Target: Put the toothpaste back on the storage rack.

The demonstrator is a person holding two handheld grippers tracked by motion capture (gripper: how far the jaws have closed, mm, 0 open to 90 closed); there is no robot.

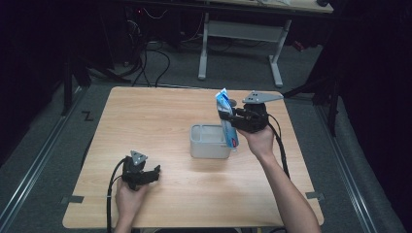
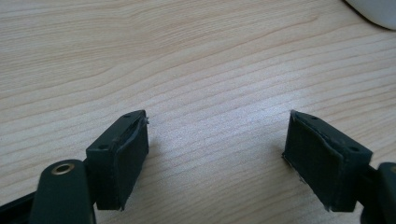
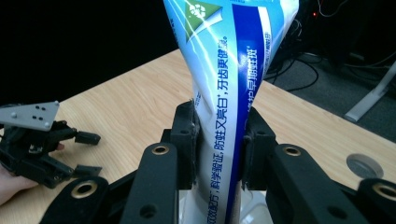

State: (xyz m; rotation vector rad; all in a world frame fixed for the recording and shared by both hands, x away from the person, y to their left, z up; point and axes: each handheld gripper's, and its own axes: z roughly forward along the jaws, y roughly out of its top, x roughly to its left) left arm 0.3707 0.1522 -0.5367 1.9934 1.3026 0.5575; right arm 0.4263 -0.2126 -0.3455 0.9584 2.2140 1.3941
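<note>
The toothpaste tube (image 3: 224,93) bears Chinese print, partly readable: "防蛀又亮白, 牙齿更健康".

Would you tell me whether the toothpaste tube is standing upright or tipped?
Roughly upright: the toothpaste tube stands on end over the grey bin.

I see a table (image 1: 160,121) topped in pale wood-grain laminate, smooth with a soft sheen under the light. The toothpaste tube (image 3: 224,70) looks like glossy printed plastic, creased where it is pinched. The container (image 1: 209,141) beneath it seems to be matt, slightly translucent grey plastic. On my left gripper (image 2: 217,161) the pads (image 2: 130,158) look like matt black rubber with rough edges, and the right gripper (image 3: 219,144) has hard black plastic arms with brass-coloured metal eyelets.
</note>
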